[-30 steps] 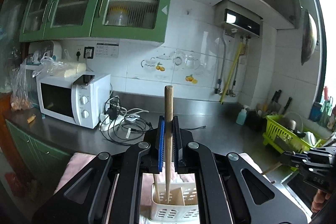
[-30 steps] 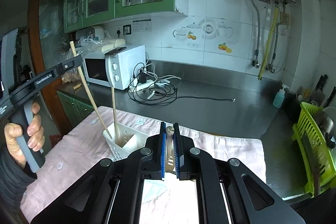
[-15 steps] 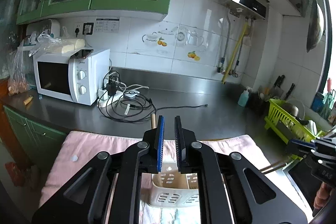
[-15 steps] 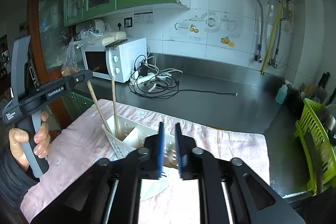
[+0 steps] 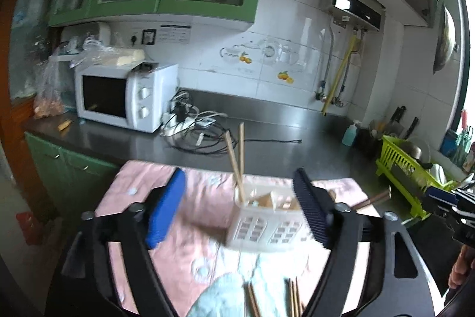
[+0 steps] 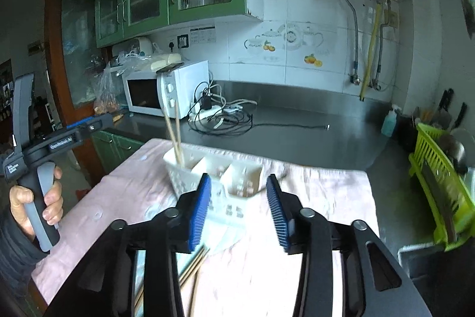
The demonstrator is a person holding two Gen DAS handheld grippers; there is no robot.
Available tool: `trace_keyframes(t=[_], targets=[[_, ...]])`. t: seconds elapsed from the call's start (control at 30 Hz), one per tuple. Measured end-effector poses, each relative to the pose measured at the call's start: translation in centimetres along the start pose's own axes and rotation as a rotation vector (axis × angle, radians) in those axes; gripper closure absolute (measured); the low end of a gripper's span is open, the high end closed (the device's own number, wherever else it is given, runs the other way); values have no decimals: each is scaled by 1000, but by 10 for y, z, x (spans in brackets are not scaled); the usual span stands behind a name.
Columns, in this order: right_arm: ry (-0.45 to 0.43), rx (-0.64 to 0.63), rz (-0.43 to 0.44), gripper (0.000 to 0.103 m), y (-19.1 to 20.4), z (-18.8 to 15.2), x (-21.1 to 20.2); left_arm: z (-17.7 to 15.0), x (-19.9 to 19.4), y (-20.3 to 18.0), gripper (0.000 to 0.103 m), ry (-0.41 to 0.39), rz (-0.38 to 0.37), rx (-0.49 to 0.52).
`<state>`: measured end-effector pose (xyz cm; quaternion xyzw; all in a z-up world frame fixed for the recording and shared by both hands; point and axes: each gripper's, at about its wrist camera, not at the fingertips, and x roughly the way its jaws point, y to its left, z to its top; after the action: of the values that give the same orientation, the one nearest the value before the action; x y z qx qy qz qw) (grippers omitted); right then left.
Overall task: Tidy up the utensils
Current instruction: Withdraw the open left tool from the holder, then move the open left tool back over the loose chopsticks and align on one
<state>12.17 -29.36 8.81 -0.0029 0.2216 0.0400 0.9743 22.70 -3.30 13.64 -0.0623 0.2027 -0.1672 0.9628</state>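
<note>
Both grippers are free, so the step in hand appears to be fetching the next chopstick from the loose ones lying on the pink cloth [image 6: 124,192] that covers the counter [image 6: 297,135]. The left gripper [image 5: 237,208] has its fingers spread wide with nothing between them, and the right gripper [image 6: 239,208] is likewise wide open and holding nothing.

The white utensil caddy [image 6: 213,171] stands on the cloth just ahead of both grippers. Two chopsticks [image 6: 175,135] stand in its left end compartment, leaning slightly; in the left wrist view the same pair [image 5: 236,159] crosses near the rim. The other compartments look unfilled, though their depths are partly hidden. Loose chopsticks [image 6: 193,263] lie on the cloth near the caddy, close under the right gripper; the left view shows them [image 5: 292,299] at the bottom edge beside a pale blue towel [image 5: 219,299].

To do the pick well, the gripper should probably come down with the pads across a single stick, near its thick end, so that it hangs straight for the drop. The sticks lie close together, so taking two at once is a risk. The caddy looks light; a bump could tip it.
</note>
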Motion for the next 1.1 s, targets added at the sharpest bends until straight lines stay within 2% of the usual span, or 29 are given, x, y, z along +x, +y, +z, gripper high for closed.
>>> trace_keyframes(t=[0.07,0.13,0.23,0.4,0.53,0.67,0.87,1.1], targets=[[11,8,-2,61,4,-21,-7,-13,-15,2,22,11,1,7],[34,17,7,61,8,-40,-9,-26,-27,4,14,23,17,15],[70,32,15,61,16,-71,-12,-49,-45,4,9,42,25,35],[162,31,32,61,33,-127,-10,-88,-65,3,8,95,18,59],[218,3,21,61,48,-160,-6,-119,-80,0,7,112,41,97],[270,0,20,62,56,-192,0,-149,-86,-1,7,163,45,97],[315,54,52,62,56,-216,2,-195,-89,-5,7,267,0,82],[314,42,51,62,61,-221,0,-242,-87,-17,7,380,-37,142]])
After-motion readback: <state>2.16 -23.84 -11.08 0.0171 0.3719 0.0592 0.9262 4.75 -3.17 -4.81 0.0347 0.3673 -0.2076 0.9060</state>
